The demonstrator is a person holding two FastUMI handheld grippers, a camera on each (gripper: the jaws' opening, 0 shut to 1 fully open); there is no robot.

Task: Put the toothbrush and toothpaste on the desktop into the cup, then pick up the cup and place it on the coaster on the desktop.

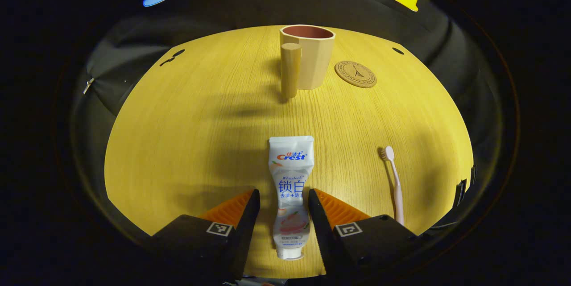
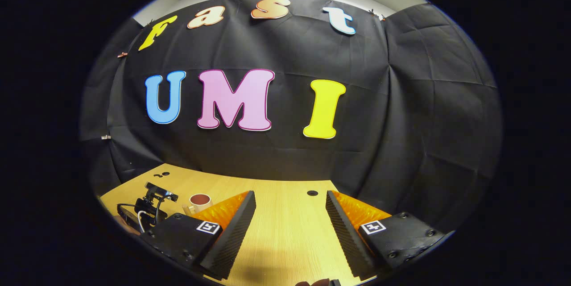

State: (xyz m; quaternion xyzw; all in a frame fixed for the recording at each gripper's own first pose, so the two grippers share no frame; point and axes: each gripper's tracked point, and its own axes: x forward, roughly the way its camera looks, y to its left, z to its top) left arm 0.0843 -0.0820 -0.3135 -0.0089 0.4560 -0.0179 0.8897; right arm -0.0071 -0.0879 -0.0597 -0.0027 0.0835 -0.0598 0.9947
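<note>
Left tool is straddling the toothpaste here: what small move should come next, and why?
Probably close the left tool on the toothpaste. The tube lies flat on the desktop between its open fingers, apparently untouched, and the cup stands upright farther back, ready to receive it.

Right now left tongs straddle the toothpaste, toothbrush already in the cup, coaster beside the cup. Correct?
One error: the toothbrush lies on the desktop, not in the cup. The left gripper view shows it. The left tongs do straddle the toothpaste, and the coaster sits beside the cup.

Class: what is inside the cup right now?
The cup shows only its reddish inner wall near the rim; its bottom is hidden. Toothpaste and toothbrush lie on the table.
</note>
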